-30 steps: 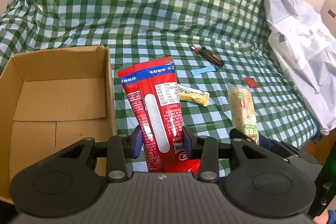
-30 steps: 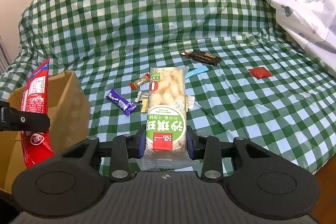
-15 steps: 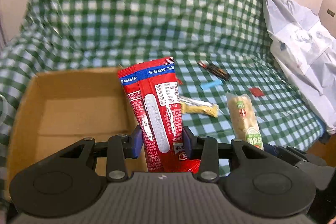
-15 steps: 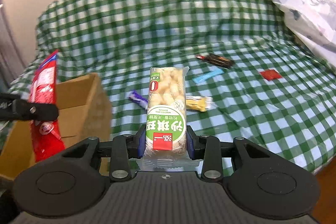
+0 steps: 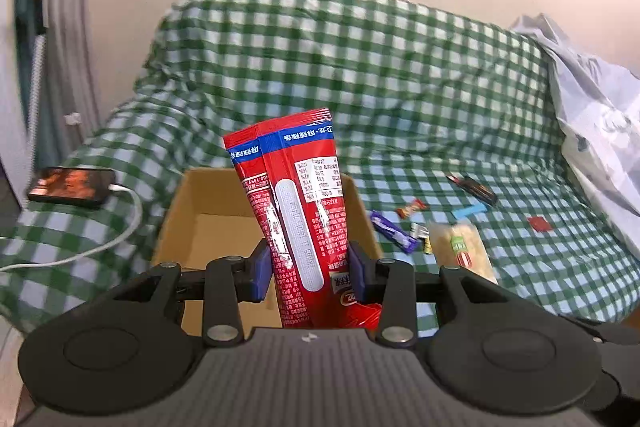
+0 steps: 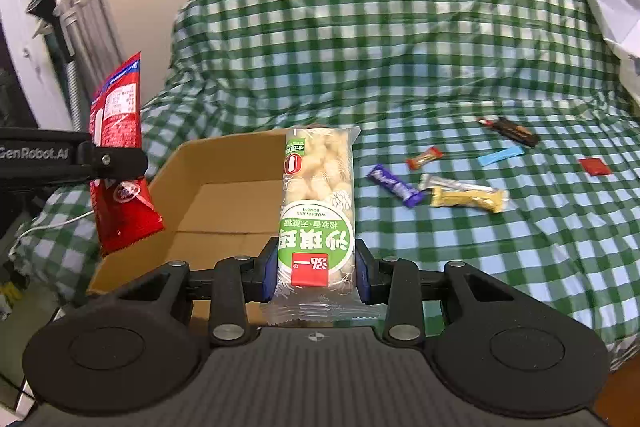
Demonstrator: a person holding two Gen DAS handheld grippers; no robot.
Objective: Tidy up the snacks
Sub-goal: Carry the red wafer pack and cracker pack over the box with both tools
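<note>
My left gripper (image 5: pixel 308 273) is shut on a tall red snack packet (image 5: pixel 298 211), held upright in front of the open cardboard box (image 5: pixel 208 223). The same red packet (image 6: pixel 118 155) hangs over the box's left side in the right wrist view. My right gripper (image 6: pixel 316 273) is shut on a clear packet of pale puffs with a green label (image 6: pixel 318 199), held above the near edge of the box (image 6: pixel 224 203). That green-label packet (image 5: pixel 460 251) also shows right of the box in the left wrist view.
Small snacks lie on the green checked cover right of the box: a purple bar (image 6: pixel 394 185), a yellow bar (image 6: pixel 466 197), an orange candy (image 6: pixel 424 157), a blue strip (image 6: pixel 500 157), a dark bar (image 6: pixel 514 131), a red sachet (image 6: pixel 596 166). A phone (image 5: pixel 70 185) on a white cable lies left.
Both grippers rose and swung left with their packets still held. The box now sits straight ahead of both, and the wall and phone have come into view.
</note>
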